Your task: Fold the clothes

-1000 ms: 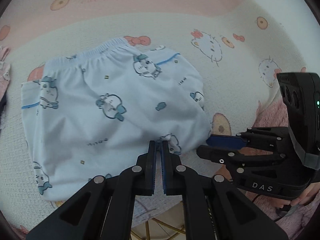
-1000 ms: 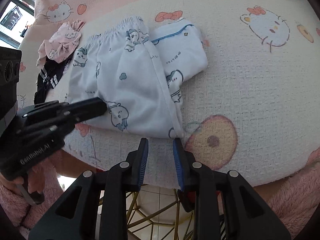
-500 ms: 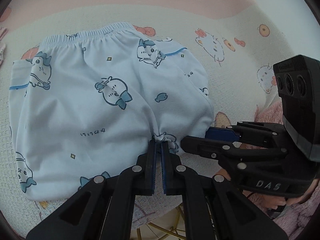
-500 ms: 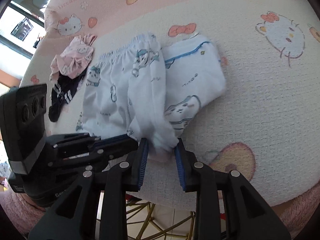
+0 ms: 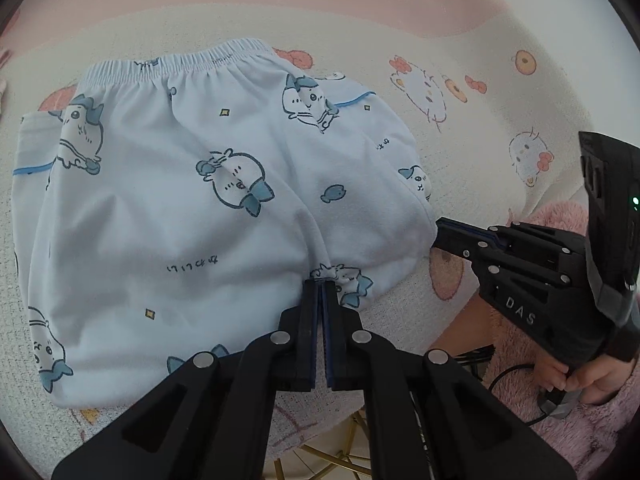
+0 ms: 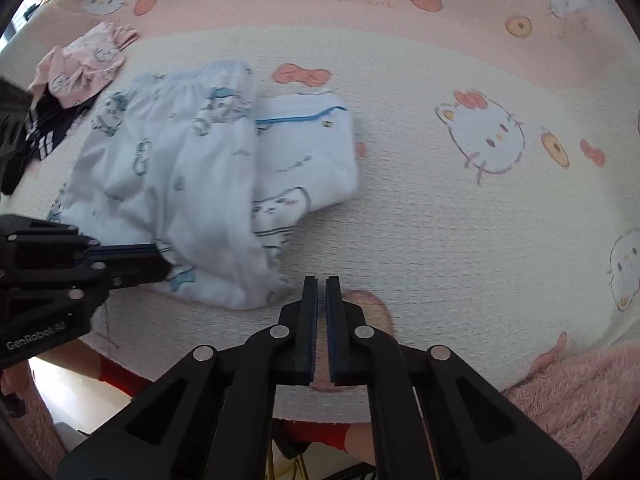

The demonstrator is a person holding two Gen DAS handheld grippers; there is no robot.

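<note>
— Where do we stand with the light blue pants (image 5: 224, 200)?

— They lie on the cartoon-print cloth (image 5: 480, 60), filling the left and centre of the left wrist view, waistband toward the top of the frame. A fold already lies underneath: in the right wrist view a folded part with blue piping pokes out to the right of the top layer, just left of centre.

— And our left gripper (image 5: 321, 285)?

— Its fingers are pressed together at the lower centre of that frame, and a pinch of the near hem gathers between the tips. We judge it is holding the fabric.

— The right gripper (image 6: 321, 280)?

— Its jaws are nearly together with only a thin slit between them, and nothing sits in that slit. In its own view the tips lie just right of the pants' near corner, over bare cloth; seen from the left wrist, it sits at the right of the frame with its tips touching the pants' edge.

— So which step is this?

— We think we are mid-fold, with only one side of the near hem secured. Next we would need the right gripper to open, take the near corner, and then both carry the hem toward the waistband.

— Anything else around?

— A pink garment (image 6: 84, 64) and a dark striped garment (image 6: 44, 132) at the upper left of the right wrist view, apart from the pants.
</note>
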